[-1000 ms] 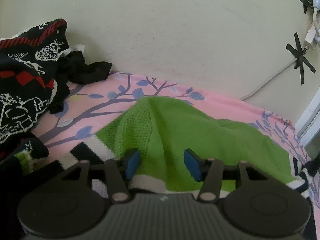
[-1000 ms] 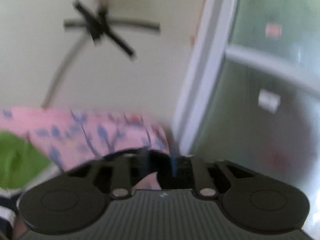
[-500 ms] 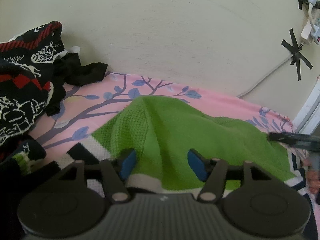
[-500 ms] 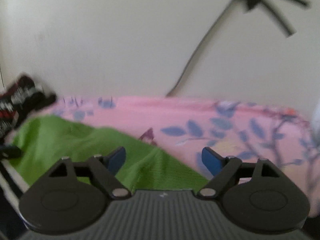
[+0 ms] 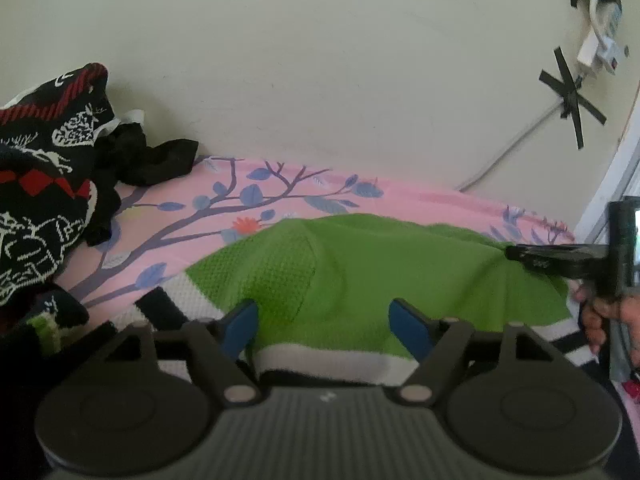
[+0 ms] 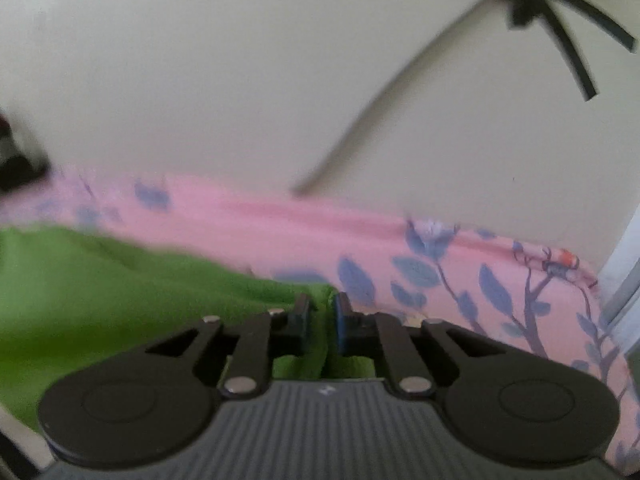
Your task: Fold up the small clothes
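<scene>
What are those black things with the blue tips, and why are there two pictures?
They are tongs that a person holds, one in each hand, and each carries a small camera, so each picture looks out along one pair. In the left one, the left tongs have just been opening, and their blue tips stand apart over a green knitted garment on a pink flowery sheet. A dark patterned sweater is heaped to the side. In the right picture, the right tongs have just snapped shut and pinch the green garment's edge.

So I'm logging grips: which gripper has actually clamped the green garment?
The right gripper, shut on the green garment's far corner. The left gripper stands open over its striped hem.
</scene>
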